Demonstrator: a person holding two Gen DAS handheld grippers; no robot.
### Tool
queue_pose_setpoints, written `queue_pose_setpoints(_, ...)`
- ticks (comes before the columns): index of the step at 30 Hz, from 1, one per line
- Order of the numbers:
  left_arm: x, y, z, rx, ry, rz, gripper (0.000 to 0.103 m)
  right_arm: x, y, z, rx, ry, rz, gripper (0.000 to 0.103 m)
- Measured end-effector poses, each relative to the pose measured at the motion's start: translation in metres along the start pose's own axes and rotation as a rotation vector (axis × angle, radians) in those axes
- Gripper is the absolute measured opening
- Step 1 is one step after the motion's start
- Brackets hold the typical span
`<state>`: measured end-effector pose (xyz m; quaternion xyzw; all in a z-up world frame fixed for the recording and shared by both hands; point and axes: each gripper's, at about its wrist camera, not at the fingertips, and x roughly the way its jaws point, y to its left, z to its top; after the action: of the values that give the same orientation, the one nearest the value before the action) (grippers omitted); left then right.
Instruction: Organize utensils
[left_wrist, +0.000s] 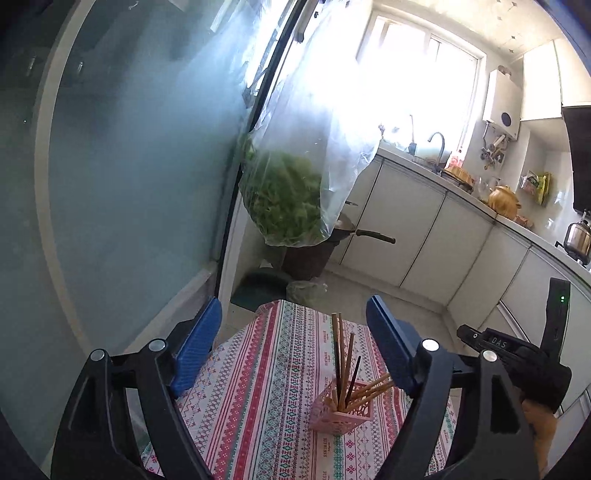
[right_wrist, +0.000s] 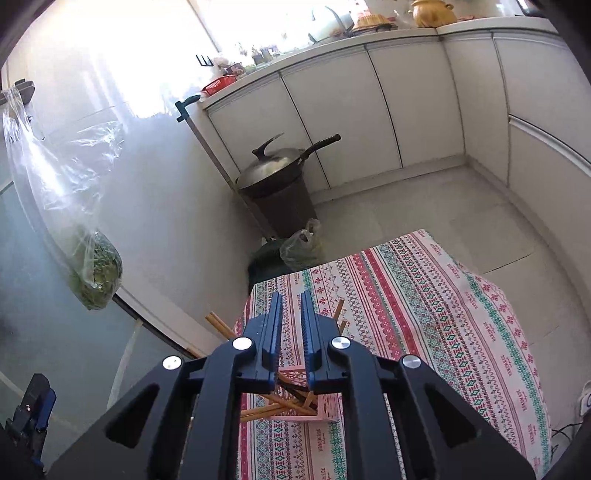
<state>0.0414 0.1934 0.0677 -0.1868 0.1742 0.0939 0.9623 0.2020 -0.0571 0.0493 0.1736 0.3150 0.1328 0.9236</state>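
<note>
A pink latticed holder (left_wrist: 340, 411) stands on the patterned tablecloth (left_wrist: 258, 369), with several wooden chopsticks (left_wrist: 341, 354) in it, some upright and some leaning right. My left gripper (left_wrist: 295, 332) hangs over the near side of the table, open wide, with nothing between its blue fingers (left_wrist: 201, 347). In the right wrist view my right gripper (right_wrist: 291, 314) is directly above the holder (right_wrist: 325, 410), shut and holding nothing. Chopstick ends (right_wrist: 218, 325) poke out on either side of it. The right tool's black body (left_wrist: 509, 350) and the hand holding it show at the right edge.
A clear bag of greens (left_wrist: 284, 199) hangs by the glass door (left_wrist: 129, 166) on the left. Beyond the table a lidded wok (right_wrist: 273, 166) sits on a brown bin, with a small bag (right_wrist: 301, 247) on the floor. White cabinets (right_wrist: 369, 110) line the far side.
</note>
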Motion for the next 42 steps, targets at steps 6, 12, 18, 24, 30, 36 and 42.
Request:
queue_pose_setpoints(6, 0.002, -0.019, -0.009, 0.046, 0.014, -0.001, 0.089, -0.022, -0.005, -0.013, -0.040, -0.039, -0.030, 0.035)
queue_pose_setpoints(12, -0.002, -0.045, -0.023, 0.137, 0.001, 0.015, 0.096, -0.044, -0.021, -0.038, -0.080, -0.064, -0.082, 0.053)
queue_pose_setpoints(18, 0.001, -0.070, -0.044, 0.227, 0.021, 0.024, 0.096, -0.069, -0.039, -0.060, -0.101, -0.098, -0.132, 0.074)
queue_pose_setpoints(24, -0.003, -0.093, -0.069, 0.293, 0.036, 0.029, 0.096, -0.089, -0.059, -0.076, -0.100, -0.118, -0.228, 0.093)
queue_pose_setpoints(30, -0.021, -0.114, -0.089, 0.361, -0.040, 0.036, 0.096, -0.106, -0.076, -0.087, -0.093, -0.129, -0.303, 0.096)
queue_pose_setpoints(36, -0.026, -0.130, -0.106, 0.406, -0.031, 0.047, 0.096, -0.121, -0.086, -0.103, -0.086, -0.176, -0.359, 0.096)
queue_pose_setpoints(42, -0.019, -0.137, -0.119, 0.443, 0.006, 0.053, 0.096, -0.126, -0.091, -0.114, -0.090, -0.188, -0.380, 0.096)
